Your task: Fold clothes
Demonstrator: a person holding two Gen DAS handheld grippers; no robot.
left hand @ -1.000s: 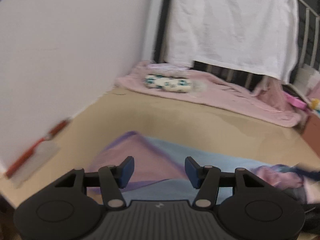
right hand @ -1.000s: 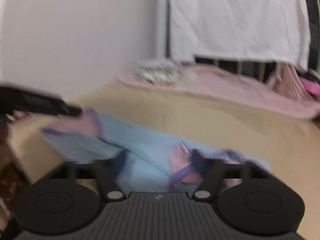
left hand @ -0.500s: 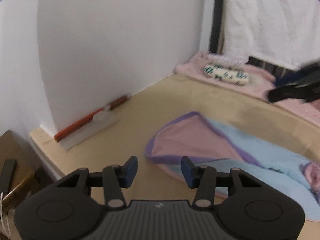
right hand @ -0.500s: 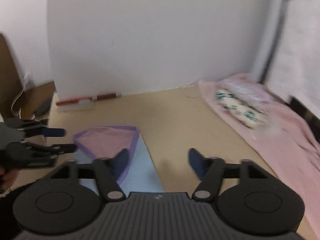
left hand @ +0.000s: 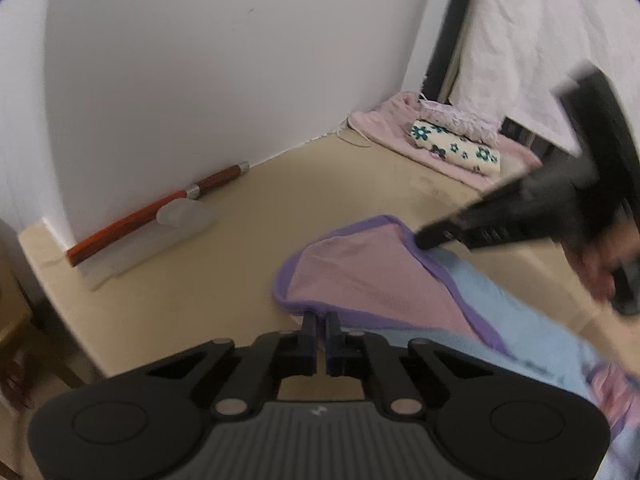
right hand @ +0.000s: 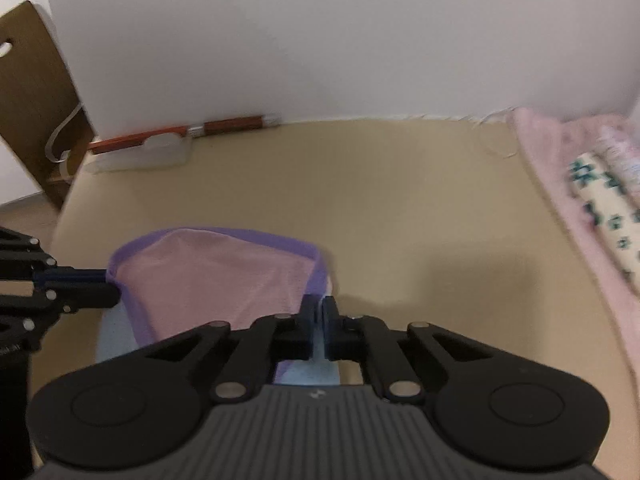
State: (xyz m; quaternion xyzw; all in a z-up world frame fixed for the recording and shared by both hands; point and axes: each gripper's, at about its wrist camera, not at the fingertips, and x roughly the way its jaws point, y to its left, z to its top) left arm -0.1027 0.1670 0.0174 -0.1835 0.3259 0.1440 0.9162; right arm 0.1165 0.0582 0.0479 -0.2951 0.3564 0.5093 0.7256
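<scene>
Our left tongs (left hand: 321, 330) and right tongs (right hand: 319, 320) have just closed, each pinching the purple hem of the garment (left hand: 372, 276) at either end of its near edge. It trails rightward behind us across the tan surface (right hand: 400, 200). Only the left view shows that blue length.

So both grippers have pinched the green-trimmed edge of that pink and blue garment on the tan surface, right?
Nearly. The trim is purple, not green, as the right wrist view shows. Both the left gripper and the right gripper are shut on the edge of the pink and blue garment on the tan surface.
</scene>
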